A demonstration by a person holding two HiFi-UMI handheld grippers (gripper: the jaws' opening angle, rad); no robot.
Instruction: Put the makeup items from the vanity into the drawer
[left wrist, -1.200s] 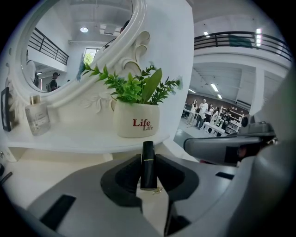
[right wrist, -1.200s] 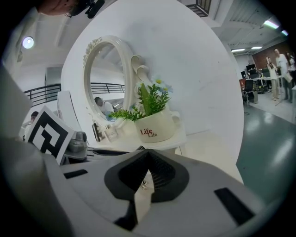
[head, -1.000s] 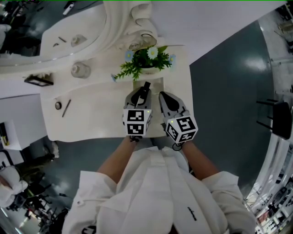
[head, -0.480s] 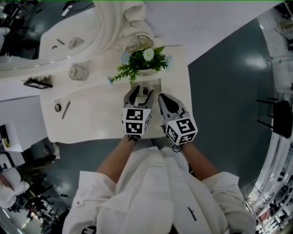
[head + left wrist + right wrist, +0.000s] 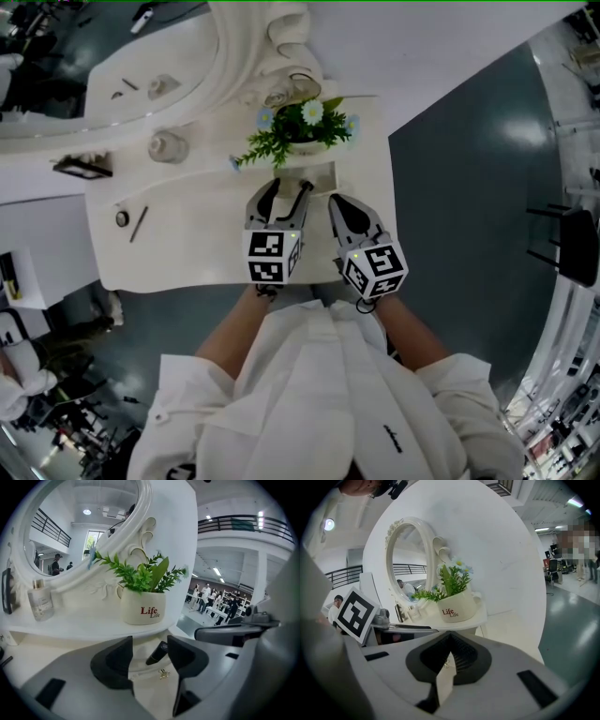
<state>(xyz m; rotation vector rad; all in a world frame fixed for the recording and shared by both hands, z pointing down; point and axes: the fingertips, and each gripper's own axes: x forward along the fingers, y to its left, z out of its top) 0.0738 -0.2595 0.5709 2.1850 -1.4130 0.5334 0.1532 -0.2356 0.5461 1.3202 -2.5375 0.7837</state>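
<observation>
Potted plant (image 5: 143, 607) upright; oval mirror (image 5: 79, 531) just beside it.

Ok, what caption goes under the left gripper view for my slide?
Left gripper, fingers just opened with a dark makeup tube between them, below the Life plant pot.

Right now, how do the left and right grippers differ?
The left gripper has its fingers apart, having just been opening; the right gripper has its fingers closed tip to tip. The left gripper has a dark tube leaning between its fingers, apparently unclamped; the right gripper holds nothing. Shared: both hover side by side over the vanity, pointing toward the plant pot.
</observation>
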